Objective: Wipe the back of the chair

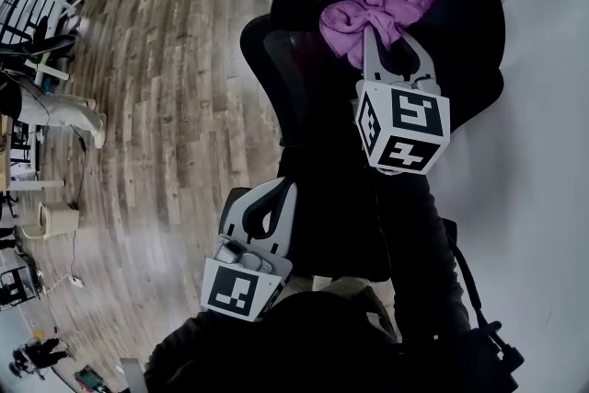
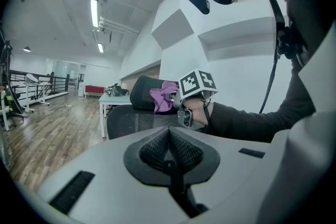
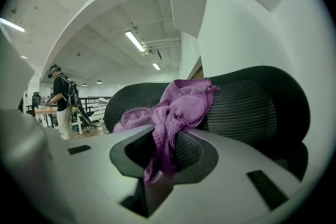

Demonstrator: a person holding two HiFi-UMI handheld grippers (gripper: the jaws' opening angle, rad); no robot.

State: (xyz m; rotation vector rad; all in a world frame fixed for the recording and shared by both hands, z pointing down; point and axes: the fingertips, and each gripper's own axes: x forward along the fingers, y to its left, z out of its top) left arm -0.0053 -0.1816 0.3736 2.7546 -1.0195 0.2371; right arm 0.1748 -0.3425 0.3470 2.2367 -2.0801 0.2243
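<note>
Two claws closed: right claw [image 3: 166,145] on purple cloth [image 3: 186,103], left claw [image 2: 169,157] empty.

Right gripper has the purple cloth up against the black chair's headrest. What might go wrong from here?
1. The right gripper pinches only a narrow strand of the bunched purple cloth; dragging across the mesh headrest may pull it free.
2. The cloth is wadded, so little of it meets the mesh, and the jaw tips might scrape instead.
3. The left gripper is shut, holding nothing, so nothing steadies the chair if a push turns it.
</note>
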